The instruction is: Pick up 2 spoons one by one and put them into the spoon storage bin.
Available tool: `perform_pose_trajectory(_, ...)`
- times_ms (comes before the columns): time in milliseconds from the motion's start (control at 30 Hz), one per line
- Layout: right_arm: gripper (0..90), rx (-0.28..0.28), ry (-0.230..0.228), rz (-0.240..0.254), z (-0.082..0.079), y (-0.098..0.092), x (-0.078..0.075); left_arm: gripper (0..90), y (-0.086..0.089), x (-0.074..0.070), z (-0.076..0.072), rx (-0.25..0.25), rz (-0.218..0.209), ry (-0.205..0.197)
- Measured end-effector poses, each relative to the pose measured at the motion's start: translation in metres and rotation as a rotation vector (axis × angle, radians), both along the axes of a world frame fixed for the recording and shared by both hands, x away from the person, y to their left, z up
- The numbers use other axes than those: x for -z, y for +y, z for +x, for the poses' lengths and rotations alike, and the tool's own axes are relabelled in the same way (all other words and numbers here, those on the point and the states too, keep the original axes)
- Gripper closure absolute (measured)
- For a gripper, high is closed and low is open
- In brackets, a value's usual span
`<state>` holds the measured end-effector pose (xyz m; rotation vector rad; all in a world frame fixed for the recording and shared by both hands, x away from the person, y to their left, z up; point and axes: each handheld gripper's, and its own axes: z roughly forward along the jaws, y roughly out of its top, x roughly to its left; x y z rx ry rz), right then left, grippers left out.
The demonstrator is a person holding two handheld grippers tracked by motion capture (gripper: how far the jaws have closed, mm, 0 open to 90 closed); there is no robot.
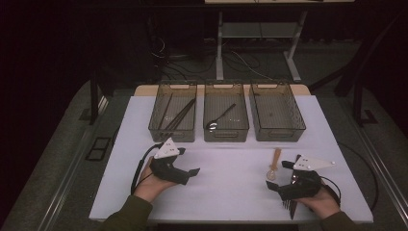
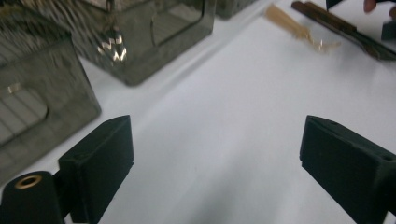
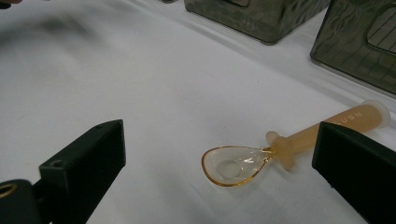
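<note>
Black jaws of the right gripper (image 3: 217, 172) stand wide apart in the right gripper view, released, with nothing pressed between them. An amber spoon (image 3: 261, 156) lies flat on the white table (image 3: 140, 93) between them, its clear bowl toward the camera and its stubby handle running back to the right, where the right-hand jaw cuts off part of it. In the high view the spoon (image 1: 274, 166) sits just ahead of the right gripper (image 1: 284, 185), apart from it.

Near the table's right front corner there is little white surface left behind and beside that hand; the broad bare stretch lies toward the middle, between the two hands. The left gripper (image 1: 192, 172) rests over the left front part of the table, its jaws also spread with nothing between them. Only bare tabletop shows between its jaws in the left gripper view (image 2: 215, 163).

Three dark translucent bins stand in a row along the far edge: the left bin (image 1: 155, 122) holds long dark chopsticks (image 1: 179, 115), the middle bin (image 1: 208, 132) a dark spoon (image 1: 220, 118), and the right bin (image 1: 298, 122) shows a small speck I cannot make out. Beside the right hand's front edge something dark and pronged (image 1: 288, 204) is too dim to name. Blur smears the bins in the left gripper view.
</note>
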<state>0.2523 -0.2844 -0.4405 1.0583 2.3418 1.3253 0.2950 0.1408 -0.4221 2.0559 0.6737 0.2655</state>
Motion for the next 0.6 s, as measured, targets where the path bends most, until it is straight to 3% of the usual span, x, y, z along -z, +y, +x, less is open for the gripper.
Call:
perform_pose_trajectory(167, 2.5, 0.001, 0.001, 0.001, 0.000, -0.001, 0.000, 2.6, 0.013, 0.004, -0.010, -0.012, -0.032, 0.027)
perform_pose_trajectory(400, 3.7, 0.008, 0.031, -0.016, 0.001, -0.004, -0.004, 0.0, 0.022, 0.007, -0.021, -0.021, -0.029, 0.036)
perform_pose_trajectory(467, 14.6, 0.012, 0.027, -0.018, 0.000, -0.007, -0.007, 0.0, 0.022, 0.007, -0.021, -0.017, -0.016, 0.031)
perform_pose_trajectory(600, 25.5, 0.022, 0.047, -0.033, 0.002, -0.011, -0.011, 0.0, 0.021, 0.007, -0.021, -0.009, -0.012, 0.034)
